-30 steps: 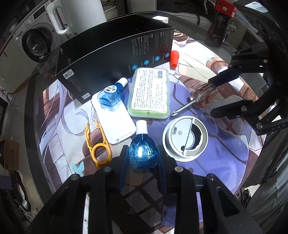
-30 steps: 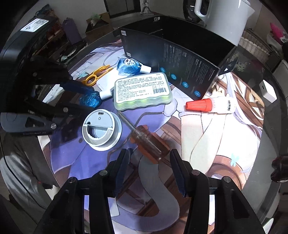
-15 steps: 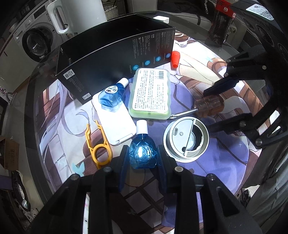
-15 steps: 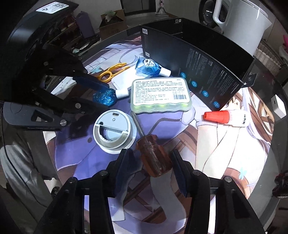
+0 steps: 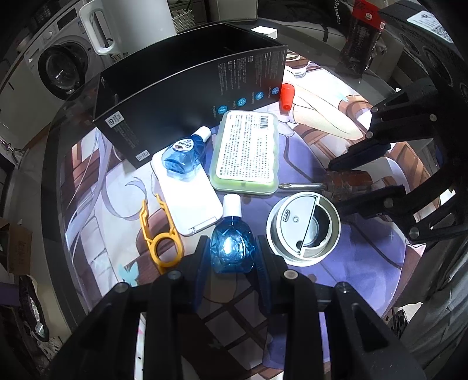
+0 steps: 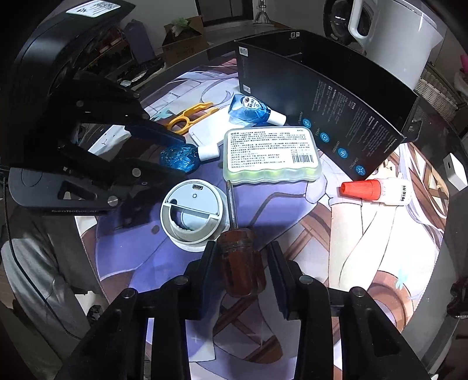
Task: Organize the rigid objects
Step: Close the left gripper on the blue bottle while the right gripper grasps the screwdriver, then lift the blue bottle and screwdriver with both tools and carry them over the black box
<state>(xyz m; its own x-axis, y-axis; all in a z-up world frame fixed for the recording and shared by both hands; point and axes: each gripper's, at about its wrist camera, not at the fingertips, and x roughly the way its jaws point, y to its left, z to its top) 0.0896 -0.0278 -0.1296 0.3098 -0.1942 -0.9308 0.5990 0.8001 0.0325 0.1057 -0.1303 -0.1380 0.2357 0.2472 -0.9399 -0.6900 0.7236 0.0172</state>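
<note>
My left gripper [image 5: 232, 255] has its jaws around a blue faceted bottle with a white cap [image 5: 232, 248] that lies on the printed mat; the pads sit close on both sides. My right gripper [image 6: 241, 264] is open around the brown handle of a screwdriver [image 6: 241, 263], with gaps on both sides; its shaft points at the green case [image 6: 270, 155]. The screwdriver also shows in the left wrist view [image 5: 346, 181]. A second blue bottle [image 5: 185, 155] lies on a white flat device [image 5: 187, 190].
A grey round lid [image 5: 304, 226] lies between the grippers. A yellow plastic tool [image 5: 159, 231] lies left. A red-capped glue bottle [image 6: 377, 190] lies right. An upright black box [image 5: 187, 96] stands behind, with a white kettle [image 5: 131, 23] beyond it.
My right gripper has moved forward over the screwdriver handle, which now lies between its jaws with the shaft swung towards the green case. My left gripper and the blue bottle have stayed put.
</note>
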